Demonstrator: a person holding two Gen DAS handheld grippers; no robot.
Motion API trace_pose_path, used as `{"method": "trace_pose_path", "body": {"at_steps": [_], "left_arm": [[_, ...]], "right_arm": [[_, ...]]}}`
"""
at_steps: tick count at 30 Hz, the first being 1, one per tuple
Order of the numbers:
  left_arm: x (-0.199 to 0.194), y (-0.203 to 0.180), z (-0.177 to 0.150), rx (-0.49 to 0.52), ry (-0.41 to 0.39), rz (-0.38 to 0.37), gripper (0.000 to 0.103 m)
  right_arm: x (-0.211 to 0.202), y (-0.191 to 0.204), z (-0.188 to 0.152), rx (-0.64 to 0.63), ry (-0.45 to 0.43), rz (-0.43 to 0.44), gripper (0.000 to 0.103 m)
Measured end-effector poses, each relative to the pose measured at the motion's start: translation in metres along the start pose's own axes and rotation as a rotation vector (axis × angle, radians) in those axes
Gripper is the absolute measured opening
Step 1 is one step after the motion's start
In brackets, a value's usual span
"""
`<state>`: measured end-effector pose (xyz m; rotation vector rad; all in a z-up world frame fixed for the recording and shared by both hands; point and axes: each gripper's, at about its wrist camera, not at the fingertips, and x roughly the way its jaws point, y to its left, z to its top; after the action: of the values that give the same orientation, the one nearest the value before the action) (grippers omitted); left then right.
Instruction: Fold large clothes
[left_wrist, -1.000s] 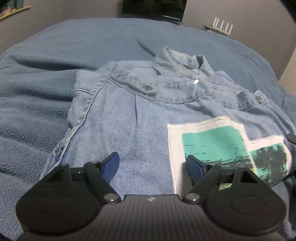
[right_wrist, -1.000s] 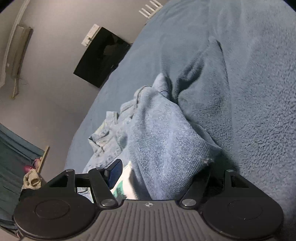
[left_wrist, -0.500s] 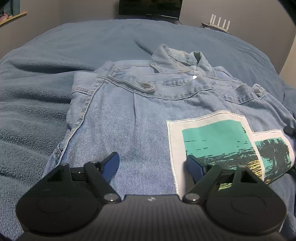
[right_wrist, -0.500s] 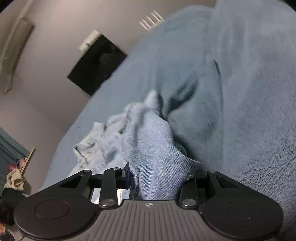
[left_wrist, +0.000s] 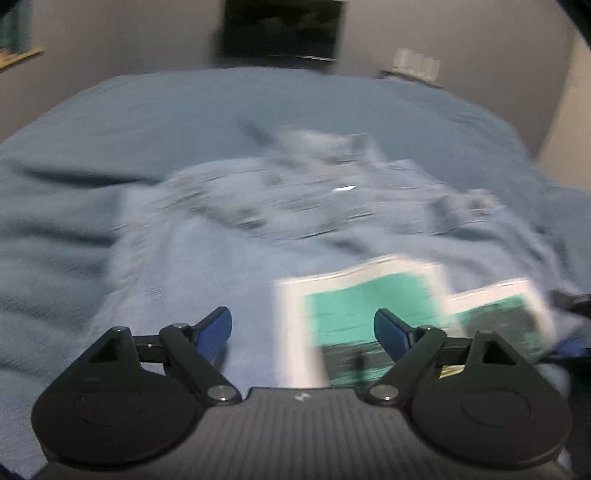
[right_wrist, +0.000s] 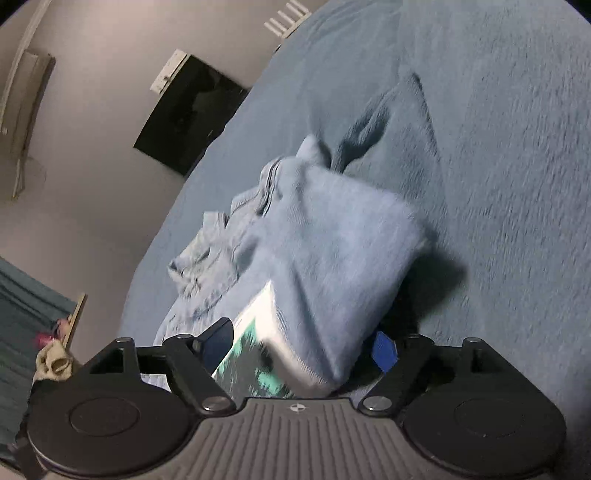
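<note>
Denim jacket (left_wrist: 229, 258) flat on the bed (left_wrist: 184, 107), collar toward the far edge, long axis running away from both claws.

Left gripper (left_wrist: 303, 328) spread, empty, over the hem; right gripper (right_wrist: 306, 343) nearer, spread around the folded-up right side, not pinching.

Light-blue denim jacket (left_wrist: 229, 251) lies spread on the blue fleece-covered bed (left_wrist: 110, 122), collar toward the far end. White-bordered teal print patch (left_wrist: 354, 306) sits on the jacket's near right part. Left claw (left_wrist: 303, 326) hangs over the jacket's near edge. A jacket fold rises between the right claw's (right_wrist: 301, 343) jaws. Black wall-mounted screen (left_wrist: 280, 27) stands behind the bed.
</note>
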<state>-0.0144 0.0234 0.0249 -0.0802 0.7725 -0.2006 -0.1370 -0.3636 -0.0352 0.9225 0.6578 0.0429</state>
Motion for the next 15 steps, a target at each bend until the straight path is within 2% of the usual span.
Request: {"method": "trace_pose_path", "body": {"at_steps": [2, 4, 5, 7, 9, 10, 13, 15], "left_arm": [[0.008, -0.021, 0.010, 0.000, 0.021, -0.092, 0.084], [0.020, -0.049, 0.018, 0.036, 0.033, -0.157, 0.084], [0.027, -0.062, 0.020, 0.071, 0.033, -0.163, 0.084], [0.046, -0.087, 0.021, 0.171, 0.030, -0.131, 0.084], [0.069, -0.099, 0.018, 0.224, 0.050, -0.101, 0.084], [0.079, -0.101, 0.017, 0.237, 0.062, -0.096, 0.087], [0.100, -0.102, 0.022, 0.242, 0.085, -0.079, 0.093], [0.102, -0.100, 0.036, 0.192, 0.107, -0.088, 0.093]], "right_arm": [[0.003, -0.001, 0.000, 0.011, 0.001, 0.000, 0.073], [0.006, -0.004, 0.003, 0.030, -0.007, 0.000, 0.050], [0.006, -0.006, 0.004, 0.038, -0.016, -0.001, 0.046], [0.007, -0.010, 0.005, 0.057, -0.017, 0.018, 0.043], [0.006, -0.009, 0.006, 0.052, -0.019, 0.028, 0.043], [0.007, -0.009, 0.007, 0.044, -0.020, 0.031, 0.043], [0.008, -0.006, 0.007, 0.014, -0.022, 0.030, 0.043], [0.009, -0.004, 0.008, -0.007, -0.032, 0.026, 0.045]]}}
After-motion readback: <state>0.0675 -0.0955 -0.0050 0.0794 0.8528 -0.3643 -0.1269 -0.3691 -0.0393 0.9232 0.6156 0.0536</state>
